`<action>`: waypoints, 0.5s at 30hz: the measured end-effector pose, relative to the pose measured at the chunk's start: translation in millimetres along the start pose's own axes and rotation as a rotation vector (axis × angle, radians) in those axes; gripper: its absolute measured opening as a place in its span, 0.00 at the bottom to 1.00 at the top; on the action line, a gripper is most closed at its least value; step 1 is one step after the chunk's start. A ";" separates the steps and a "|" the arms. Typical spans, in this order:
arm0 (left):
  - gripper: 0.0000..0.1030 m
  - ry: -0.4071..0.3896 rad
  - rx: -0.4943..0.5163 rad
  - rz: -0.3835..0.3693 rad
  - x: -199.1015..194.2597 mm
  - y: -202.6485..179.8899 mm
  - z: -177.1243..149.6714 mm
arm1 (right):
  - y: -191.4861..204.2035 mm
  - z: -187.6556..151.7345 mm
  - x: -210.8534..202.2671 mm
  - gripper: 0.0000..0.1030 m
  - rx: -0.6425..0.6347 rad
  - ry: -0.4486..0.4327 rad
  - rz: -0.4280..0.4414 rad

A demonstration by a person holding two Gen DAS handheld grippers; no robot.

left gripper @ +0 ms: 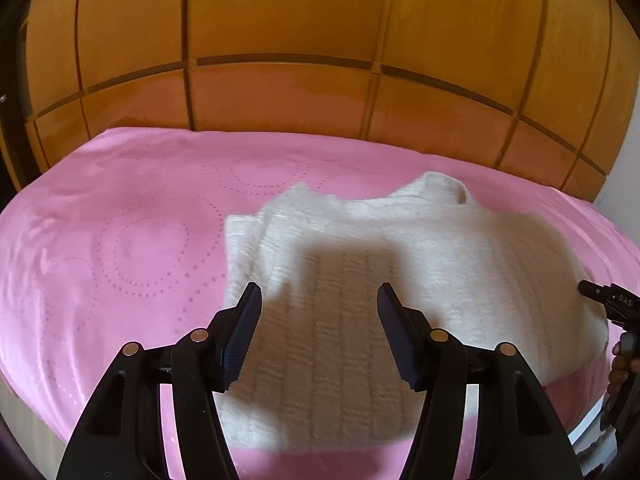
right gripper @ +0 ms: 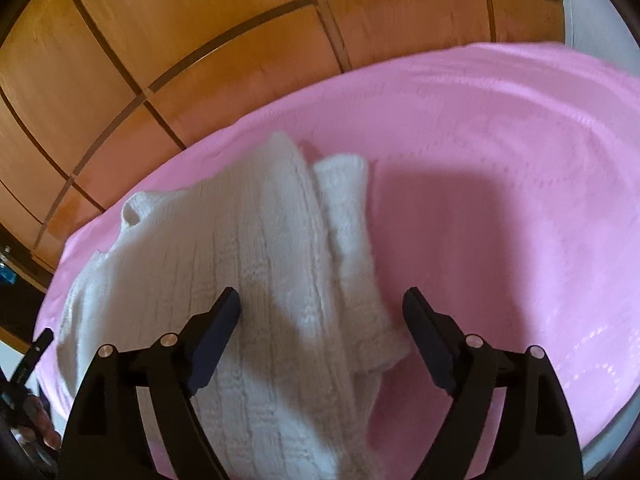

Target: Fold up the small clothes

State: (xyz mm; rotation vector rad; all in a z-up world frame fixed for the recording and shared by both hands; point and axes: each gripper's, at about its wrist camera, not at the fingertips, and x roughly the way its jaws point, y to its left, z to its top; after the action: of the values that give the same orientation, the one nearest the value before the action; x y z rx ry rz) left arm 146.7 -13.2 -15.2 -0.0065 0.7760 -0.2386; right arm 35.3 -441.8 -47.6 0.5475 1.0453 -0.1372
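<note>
White knit sweater (left gripper: 400,248) lying flat on pink blanket (left gripper: 120,220), front up, collar (left gripper: 444,188) pointing toward wooden panelled wall (left gripper: 280,40), hem lying nearest camera. Long axis running collar-to-hem, away from viewer. One sleeve (right gripper: 348,220) lying folded alongside body, roughly parallel to that axis.

Left gripper (left gripper: 320,308) hovering over lower body of sweater, fingers spread wide, gripping nothing.

Right gripper (right gripper: 322,312) hanging above sleeve edge, fingers likewise spread wide, holding nothing. Contact with fabric not discernible.
</note>
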 end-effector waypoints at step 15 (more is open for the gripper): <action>0.57 0.075 0.043 -0.062 16.6 -22.8 -16.4 | 14.3 -13.4 5.7 0.78 -0.008 0.048 0.135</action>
State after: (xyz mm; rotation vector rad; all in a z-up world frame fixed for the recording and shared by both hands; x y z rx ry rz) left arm 141.9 -37.6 -36.2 0.0189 0.8464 -0.3157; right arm 32.9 -422.1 -52.4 0.6146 1.0516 -0.0006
